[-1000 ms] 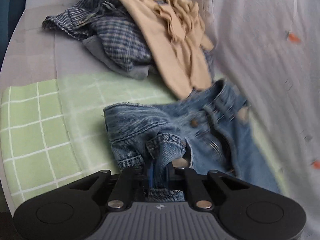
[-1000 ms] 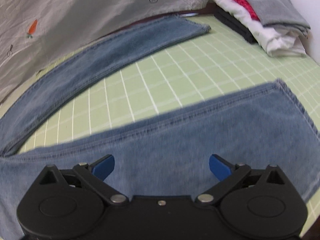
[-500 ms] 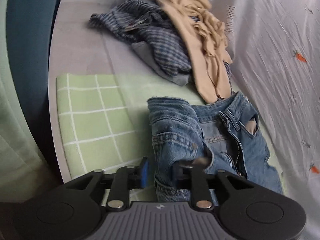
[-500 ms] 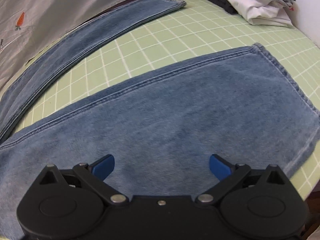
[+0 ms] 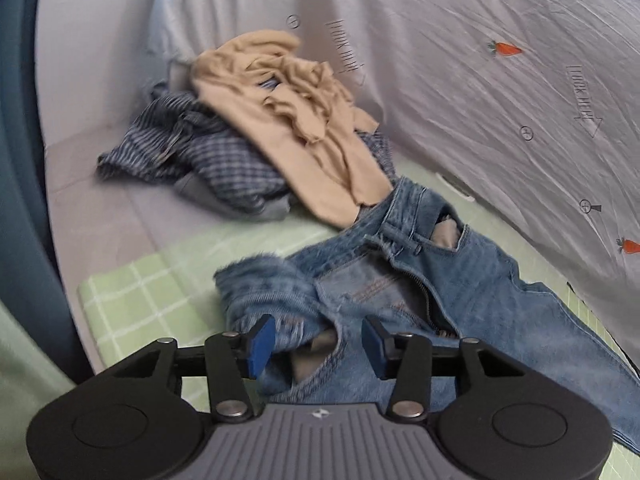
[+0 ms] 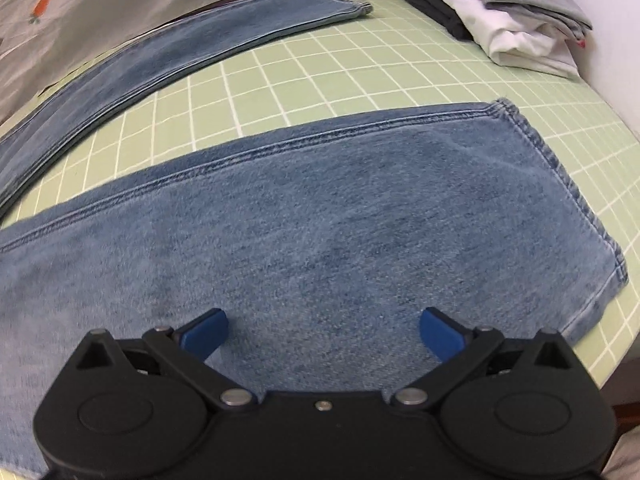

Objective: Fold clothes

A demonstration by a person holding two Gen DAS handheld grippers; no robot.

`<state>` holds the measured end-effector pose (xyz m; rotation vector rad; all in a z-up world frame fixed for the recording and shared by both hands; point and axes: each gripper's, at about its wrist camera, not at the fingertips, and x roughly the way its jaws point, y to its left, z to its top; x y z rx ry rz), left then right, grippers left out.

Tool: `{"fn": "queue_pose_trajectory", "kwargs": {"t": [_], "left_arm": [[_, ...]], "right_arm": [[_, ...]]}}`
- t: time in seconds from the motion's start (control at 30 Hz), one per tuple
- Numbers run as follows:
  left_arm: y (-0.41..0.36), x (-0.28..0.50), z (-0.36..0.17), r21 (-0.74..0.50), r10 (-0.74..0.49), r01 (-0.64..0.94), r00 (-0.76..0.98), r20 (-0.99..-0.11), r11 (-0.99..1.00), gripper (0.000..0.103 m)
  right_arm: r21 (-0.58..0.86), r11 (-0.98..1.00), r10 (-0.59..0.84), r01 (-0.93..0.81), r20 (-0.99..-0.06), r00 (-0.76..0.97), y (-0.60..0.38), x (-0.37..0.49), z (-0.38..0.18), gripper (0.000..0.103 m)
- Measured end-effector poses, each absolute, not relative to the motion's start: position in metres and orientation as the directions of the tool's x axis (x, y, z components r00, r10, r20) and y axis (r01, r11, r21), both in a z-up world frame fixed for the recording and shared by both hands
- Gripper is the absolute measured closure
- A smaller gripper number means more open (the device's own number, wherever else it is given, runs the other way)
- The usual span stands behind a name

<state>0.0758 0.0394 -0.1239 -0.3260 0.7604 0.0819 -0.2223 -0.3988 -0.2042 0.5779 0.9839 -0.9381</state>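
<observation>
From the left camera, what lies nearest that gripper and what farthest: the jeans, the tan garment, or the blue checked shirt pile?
1. Jeans: right at the left gripper, waistband between its open jaws.
2. Tan garment: beyond the jeans, its hem overlapping their far waistband.
3. Blue checked shirt pile: farther back on the left, partly under the tan garment; close to it in distance.
</observation>
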Motion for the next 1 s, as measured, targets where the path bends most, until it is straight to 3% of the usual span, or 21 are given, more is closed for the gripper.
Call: {"fn": "queue_pose_trajectory", "kwargs": {"t": [0.23, 0.4, 0.57, 1.0], "left_arm": [[0.039, 0.131, -0.123, -0.214, -0.114, -0.055, 0.702, -0.703, 0.975, 0.072], [0.029, 0.183, -0.151, -0.163, -0.187, 0.095, 0.589, -0.786, 0.982, 0.072], [0.019, 0.206, -0.177, -0.073, -0.182, 0.229, 0.502, -0.846, 0.971, 0.071], [0.023, 0.195, -0.189, -0.128, -0.318, 0.414, 0.432, -0.844, 0.901, 0.063]], "right_arm": [[0.003, 0.418, -0.459, 0.909, -0.863, 0.214, -0.393, -0.218, -0.207, 0.000], [0.002, 0.357, -0.523, 0.934, -0.828, 0.201, -0.383, -0.216, -0.209, 0.000], [0.000, 0.265, -0.552, 0.964, -0.820, 0.152, -0.378, -0.211, -0.210, 0.000], [-0.003, 0.117, -0.601, 0.993, -0.796, 0.068, -0.366, -0.199, -0.213, 0.000]]}}
